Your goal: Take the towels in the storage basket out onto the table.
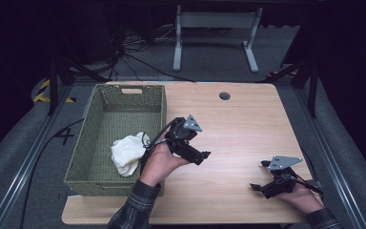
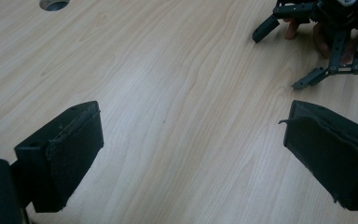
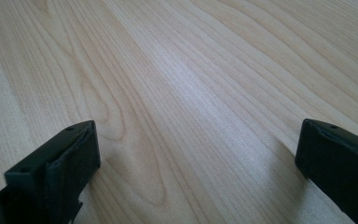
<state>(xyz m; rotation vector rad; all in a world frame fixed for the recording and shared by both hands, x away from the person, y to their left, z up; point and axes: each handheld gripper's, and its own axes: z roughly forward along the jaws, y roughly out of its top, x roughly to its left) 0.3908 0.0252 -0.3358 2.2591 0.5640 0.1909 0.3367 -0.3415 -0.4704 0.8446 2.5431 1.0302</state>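
The light wooden desk (image 1: 248,129) is bare across its middle and right half, so there is open room between the two hands and out to the far edge, where a round cable hole (image 1: 224,96) sits. A green woven basket (image 1: 100,138) takes up the left side, its near-left corner at the desk's near edge. Around the desk lie grey floor, loose cables and the white legs of another table (image 1: 214,38) farther back.

A crumpled white cloth (image 1: 127,153) lies inside the basket against its right wall, near the near end. The left gripper (image 1: 201,156) is held just right of that wall, jaws wide apart and empty, pointing right, away from the cloth. The right gripper (image 1: 260,175) rests low at the near right, well apart from the cloth, jaws likewise spread wide with nothing between them.
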